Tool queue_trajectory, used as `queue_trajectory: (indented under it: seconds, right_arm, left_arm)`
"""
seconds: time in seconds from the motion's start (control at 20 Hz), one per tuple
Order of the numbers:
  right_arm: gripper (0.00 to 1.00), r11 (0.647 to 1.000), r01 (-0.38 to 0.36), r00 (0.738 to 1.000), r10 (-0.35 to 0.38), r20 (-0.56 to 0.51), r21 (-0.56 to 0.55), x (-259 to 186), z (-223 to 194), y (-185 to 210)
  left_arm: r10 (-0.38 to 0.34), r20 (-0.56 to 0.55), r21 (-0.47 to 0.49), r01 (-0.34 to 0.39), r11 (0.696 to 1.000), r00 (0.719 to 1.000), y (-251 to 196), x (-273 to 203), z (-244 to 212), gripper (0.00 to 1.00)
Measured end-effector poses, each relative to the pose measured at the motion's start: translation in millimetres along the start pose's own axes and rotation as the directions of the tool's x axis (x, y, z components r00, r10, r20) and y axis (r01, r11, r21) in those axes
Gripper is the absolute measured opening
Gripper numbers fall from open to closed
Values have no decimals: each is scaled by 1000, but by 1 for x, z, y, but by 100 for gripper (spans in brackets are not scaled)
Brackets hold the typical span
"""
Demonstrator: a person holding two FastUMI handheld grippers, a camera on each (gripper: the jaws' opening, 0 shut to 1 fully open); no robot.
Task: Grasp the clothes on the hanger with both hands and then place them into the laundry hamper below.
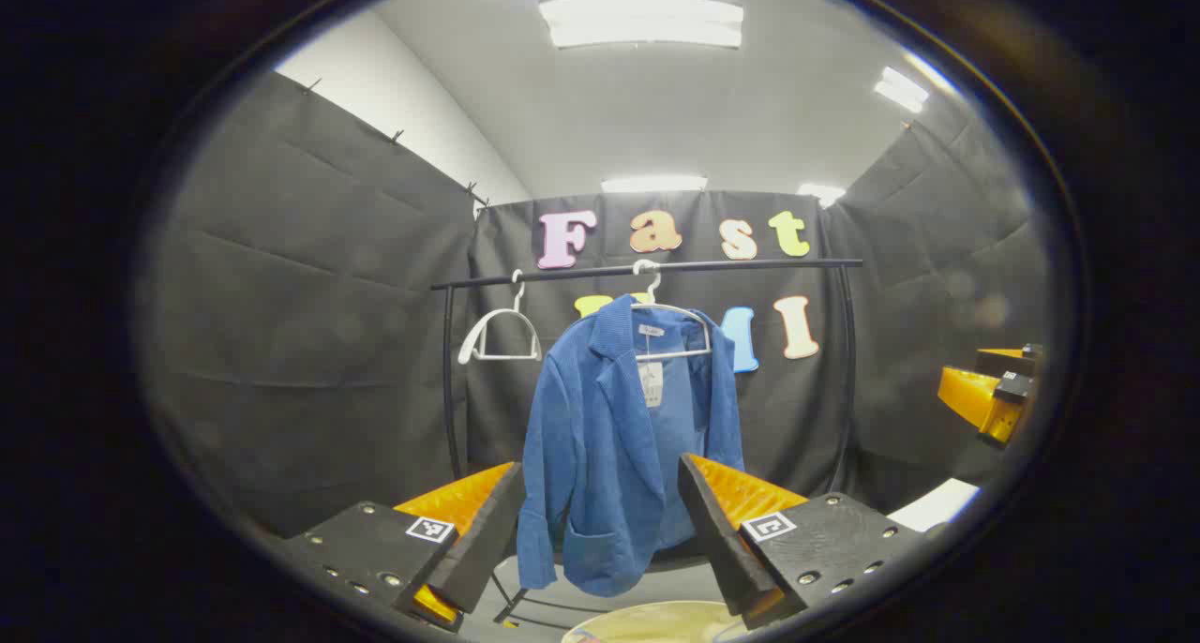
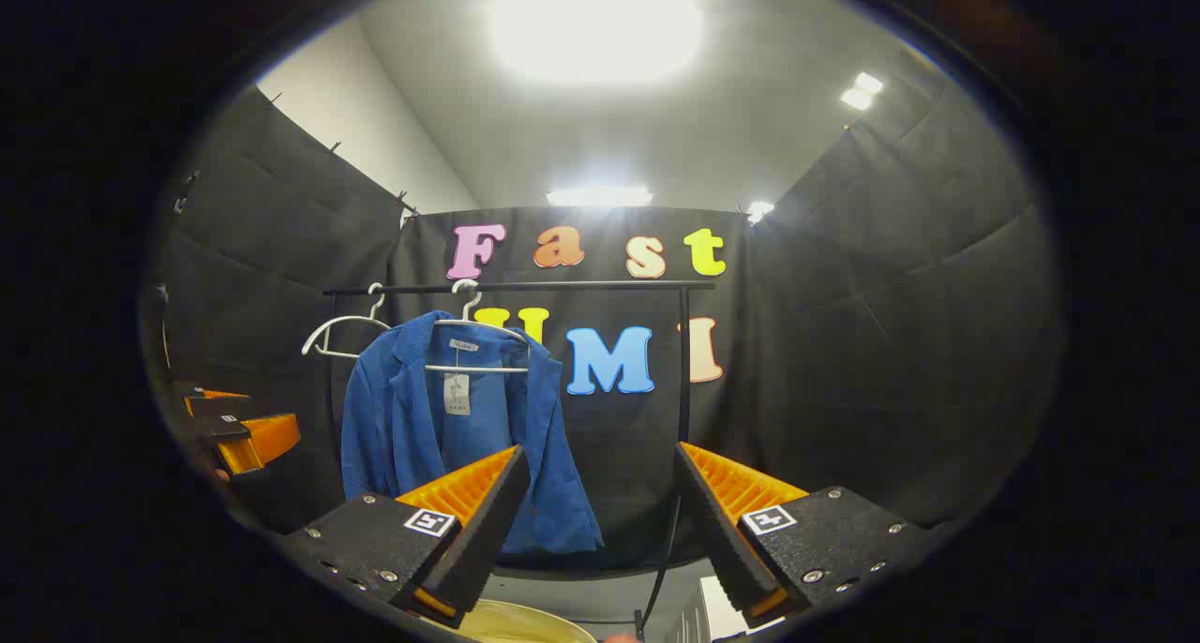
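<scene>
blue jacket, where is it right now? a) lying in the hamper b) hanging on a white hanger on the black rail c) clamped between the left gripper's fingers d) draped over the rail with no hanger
b: the blue jacket hangs from a white hanger hooked on the black rail, with both the left gripper and right gripper open and short of it.

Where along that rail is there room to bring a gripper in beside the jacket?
Free: the black rail right of the blue jacket, out to the right post. Crowded: left side, where the empty white hanger hangs close by the jacket's own hanger.
</scene>
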State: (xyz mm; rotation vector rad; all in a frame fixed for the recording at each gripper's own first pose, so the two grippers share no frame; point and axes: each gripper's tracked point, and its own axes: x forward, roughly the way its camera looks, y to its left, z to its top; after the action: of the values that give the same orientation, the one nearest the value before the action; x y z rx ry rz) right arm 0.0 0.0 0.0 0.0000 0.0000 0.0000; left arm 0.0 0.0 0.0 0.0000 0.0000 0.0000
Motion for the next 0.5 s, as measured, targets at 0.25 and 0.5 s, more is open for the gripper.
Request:
queue_trajectory:
  seconds: [0.25,0.5]
  right_arm:
    - [95,1000,22,1000,-22,-14,-7,-1,0,-3]
    - [95,999,44,999,-44,-24,20,-5,-1,-6]
  left_arm:
    - [-7,10,-3,7,1000,1000,2,-7,4,95]
    - [-18,-4,4,18,1000,1000,3,-2,-3,95]
